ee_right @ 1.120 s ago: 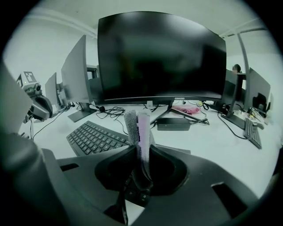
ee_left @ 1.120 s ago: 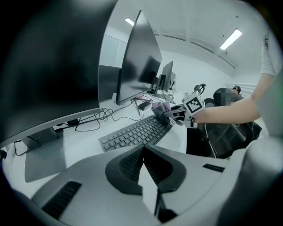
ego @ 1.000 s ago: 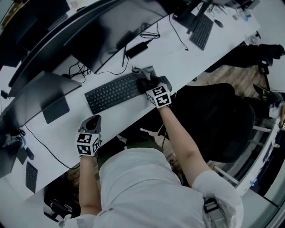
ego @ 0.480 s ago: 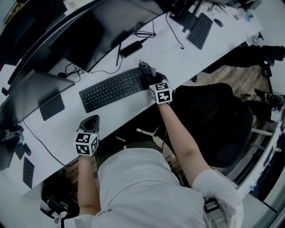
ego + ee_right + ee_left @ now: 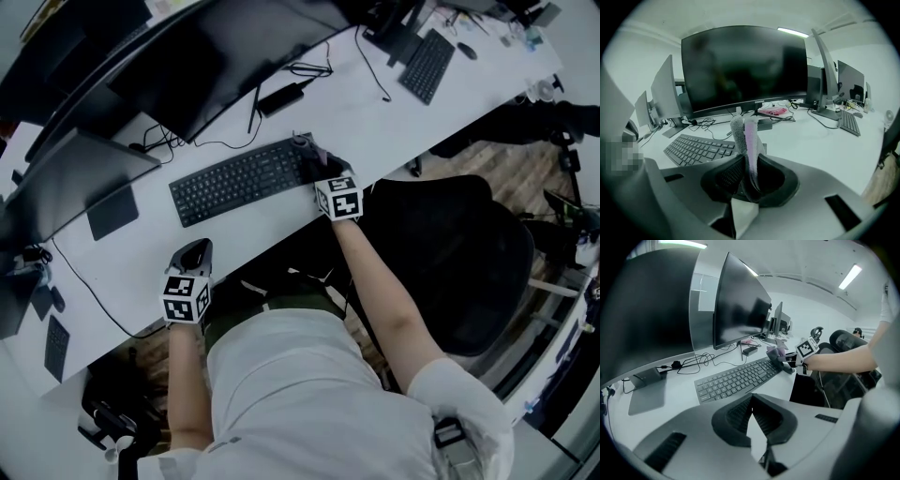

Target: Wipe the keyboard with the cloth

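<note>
A black keyboard (image 5: 242, 178) lies slantwise on the white desk (image 5: 375, 112), in front of the dark monitors. My right gripper (image 5: 309, 155) sits at the keyboard's right end and is shut on a folded grey and pink cloth (image 5: 746, 136). The cloth stands upright between the jaws in the right gripper view, with the keyboard (image 5: 698, 149) just left of it. My left gripper (image 5: 192, 255) hovers at the desk's near edge, left of and below the keyboard, shut with nothing in it. In the left gripper view the keyboard (image 5: 736, 379) stretches ahead toward the cloth (image 5: 776, 353).
A curved monitor (image 5: 225, 66) and a second screen (image 5: 70, 192) stand behind the keyboard, with cables (image 5: 309, 73) and a power brick (image 5: 281, 98). Another keyboard (image 5: 427, 64) lies far right. A black office chair (image 5: 441, 253) sits below the desk edge.
My right gripper with the cloth has shifted slightly along the keyboard's right end. The left gripper has stayed near the desk edge. The head view has shifted a little.
</note>
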Demonstrator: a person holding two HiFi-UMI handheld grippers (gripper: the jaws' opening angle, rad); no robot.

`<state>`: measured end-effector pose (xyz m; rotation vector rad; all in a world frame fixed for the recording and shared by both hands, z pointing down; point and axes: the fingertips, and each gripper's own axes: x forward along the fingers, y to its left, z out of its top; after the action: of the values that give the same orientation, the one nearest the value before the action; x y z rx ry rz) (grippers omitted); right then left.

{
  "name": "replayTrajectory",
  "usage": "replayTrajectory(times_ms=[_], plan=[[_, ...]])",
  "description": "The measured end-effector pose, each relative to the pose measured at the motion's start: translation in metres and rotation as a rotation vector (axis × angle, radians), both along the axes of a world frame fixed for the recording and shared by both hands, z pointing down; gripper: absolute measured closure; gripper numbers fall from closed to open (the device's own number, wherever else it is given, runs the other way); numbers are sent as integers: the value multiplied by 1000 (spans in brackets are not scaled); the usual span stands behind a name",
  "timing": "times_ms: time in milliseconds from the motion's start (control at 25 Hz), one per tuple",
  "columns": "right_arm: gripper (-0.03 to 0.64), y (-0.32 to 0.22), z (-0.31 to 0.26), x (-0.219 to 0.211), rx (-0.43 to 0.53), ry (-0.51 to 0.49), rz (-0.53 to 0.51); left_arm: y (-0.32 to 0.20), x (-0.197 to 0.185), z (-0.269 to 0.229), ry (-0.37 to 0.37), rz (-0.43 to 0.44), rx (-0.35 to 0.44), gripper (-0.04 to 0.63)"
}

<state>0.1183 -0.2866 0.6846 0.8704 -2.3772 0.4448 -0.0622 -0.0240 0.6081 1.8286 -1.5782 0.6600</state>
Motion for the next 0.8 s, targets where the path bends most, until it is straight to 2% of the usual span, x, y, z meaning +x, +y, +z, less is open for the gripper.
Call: replayTrajectory(times_ms=[200, 400, 520, 800], plan=[[523, 10, 3, -6, -1, 14, -6, 8, -8, -1, 5, -4, 8, 593], [523, 21, 2, -20, -7, 23, 8, 18, -28, 1, 42, 4, 4, 593], [523, 32, 2, -33, -13, 32, 10, 24, -42, 3, 74, 9, 6, 593], [523, 62, 2, -72, -27, 43, 11, 43, -76, 2, 84, 44, 12, 592]])
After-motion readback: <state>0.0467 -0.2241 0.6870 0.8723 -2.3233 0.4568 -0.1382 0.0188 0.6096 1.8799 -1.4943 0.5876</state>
